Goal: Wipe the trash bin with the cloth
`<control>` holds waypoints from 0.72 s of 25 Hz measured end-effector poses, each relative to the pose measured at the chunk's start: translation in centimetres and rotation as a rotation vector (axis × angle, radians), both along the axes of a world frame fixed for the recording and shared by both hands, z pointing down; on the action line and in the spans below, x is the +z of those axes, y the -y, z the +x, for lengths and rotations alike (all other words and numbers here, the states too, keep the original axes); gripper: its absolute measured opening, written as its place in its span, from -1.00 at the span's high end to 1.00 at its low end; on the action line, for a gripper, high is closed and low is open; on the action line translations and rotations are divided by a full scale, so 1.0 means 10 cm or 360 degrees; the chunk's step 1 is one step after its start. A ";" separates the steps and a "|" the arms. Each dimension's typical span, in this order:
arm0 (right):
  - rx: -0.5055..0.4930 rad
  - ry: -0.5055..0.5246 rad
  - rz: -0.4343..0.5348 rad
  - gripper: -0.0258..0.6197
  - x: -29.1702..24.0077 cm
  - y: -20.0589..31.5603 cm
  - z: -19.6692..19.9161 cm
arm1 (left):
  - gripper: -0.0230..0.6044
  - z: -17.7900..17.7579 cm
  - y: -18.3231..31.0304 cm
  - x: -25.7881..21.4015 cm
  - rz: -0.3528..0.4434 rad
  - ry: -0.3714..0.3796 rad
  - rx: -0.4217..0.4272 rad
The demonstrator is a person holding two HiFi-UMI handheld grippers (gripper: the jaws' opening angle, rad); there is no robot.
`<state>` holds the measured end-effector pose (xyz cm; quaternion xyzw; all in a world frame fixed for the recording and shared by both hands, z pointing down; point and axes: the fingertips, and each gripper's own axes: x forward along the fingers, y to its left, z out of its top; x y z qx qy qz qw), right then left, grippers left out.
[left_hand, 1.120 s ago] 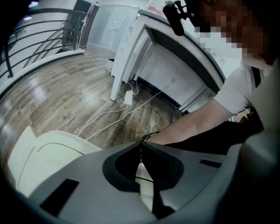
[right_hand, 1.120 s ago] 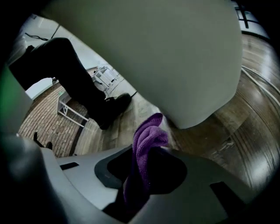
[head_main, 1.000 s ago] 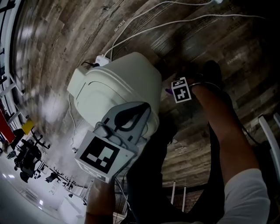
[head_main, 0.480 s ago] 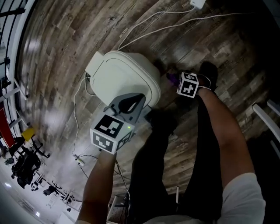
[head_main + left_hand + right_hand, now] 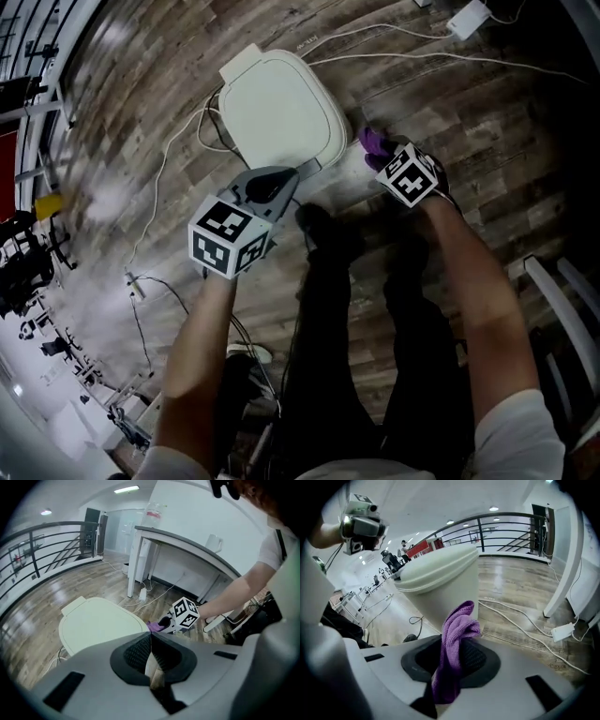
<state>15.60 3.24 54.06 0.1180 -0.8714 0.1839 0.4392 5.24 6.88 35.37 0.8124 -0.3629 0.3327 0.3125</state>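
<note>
The right hand-held gripper (image 5: 454, 660) clamps the purple cloth (image 5: 458, 630), jaws half closed. The trash bin (image 5: 440, 583) stands just ahead of its tips. The left hand-held gripper (image 5: 151, 658), jaws together and empty, hovers beside the bin. Best press the cloth's loose fold flat on the bin's side, in 1 steady stroke.

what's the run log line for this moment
left gripper: shut, empty | right gripper: shut on purple cloth, beside trash bin | trash bin: closed, upright on floor

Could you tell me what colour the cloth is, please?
Purple; the cloth shows best in the right gripper view.
</note>
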 end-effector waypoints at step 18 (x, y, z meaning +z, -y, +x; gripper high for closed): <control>0.0138 -0.0074 0.0413 0.61 -0.19 -0.36 -0.24 | 0.91 -0.44 -0.58 0.37 0.0126 0.0149 0.0038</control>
